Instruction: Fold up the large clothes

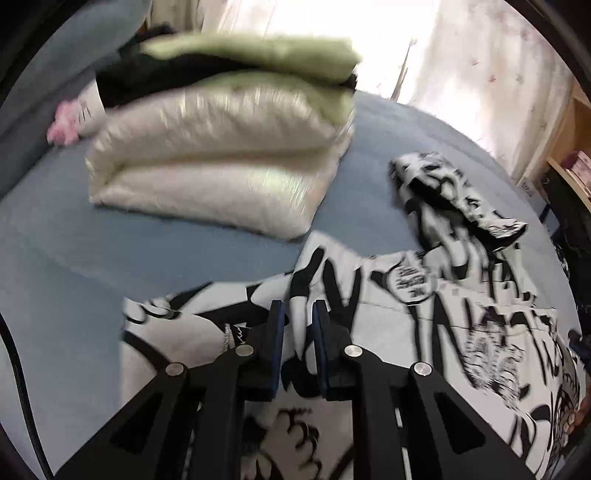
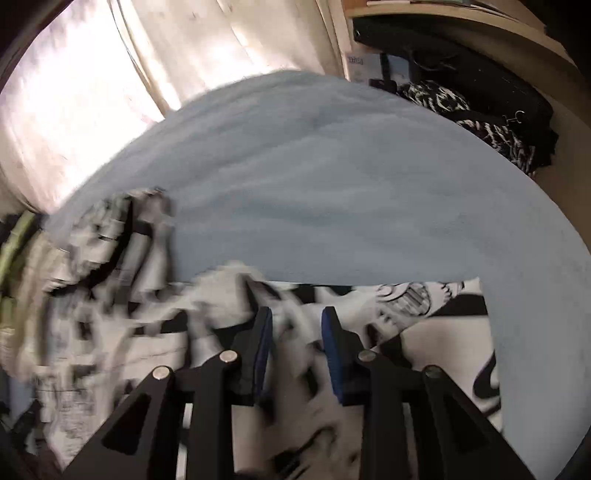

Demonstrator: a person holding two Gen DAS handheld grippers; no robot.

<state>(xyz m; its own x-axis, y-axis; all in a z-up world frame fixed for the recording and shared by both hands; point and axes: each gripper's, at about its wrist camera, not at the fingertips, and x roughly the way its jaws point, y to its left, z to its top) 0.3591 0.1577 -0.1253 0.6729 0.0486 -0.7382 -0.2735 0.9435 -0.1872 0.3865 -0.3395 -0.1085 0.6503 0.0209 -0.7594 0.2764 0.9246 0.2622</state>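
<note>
1. Left wrist view: left gripper [image 1: 298, 312] is over the black-and-white graphic-print garment [image 1: 388, 332], which lies spread on the light blue bed cover [image 1: 74, 258] toward the near edge. Jaws sit slightly apart w/ a ridge of the print fabric between the blue pads; grip looks released, pads not clearly pressing.
2. Same view: the garment's sleeve [image 1: 454, 199] stretches toward the far right edge of the bed. A stack of folded clothes [image 1: 221, 147], cream quilted at the bottom, pale green and black on top, sits toward the far left of the bed. A pink-and-white item [image 1: 70, 122] touches the stack's left side. Pale curtain [image 1: 480, 74] behind.
3. Right wrist view: right gripper [image 2: 297, 315] is over the same print garment [image 2: 424, 314] at the near edge; jaws clearly apart, blurred fabric between them, released.
4. Same view: bare bed cover [image 2: 332, 184] fills the middle; black bag and patterned cloth [image 2: 480, 110] are past the far right edge, under a wooden shelf [image 2: 480, 22].
</note>
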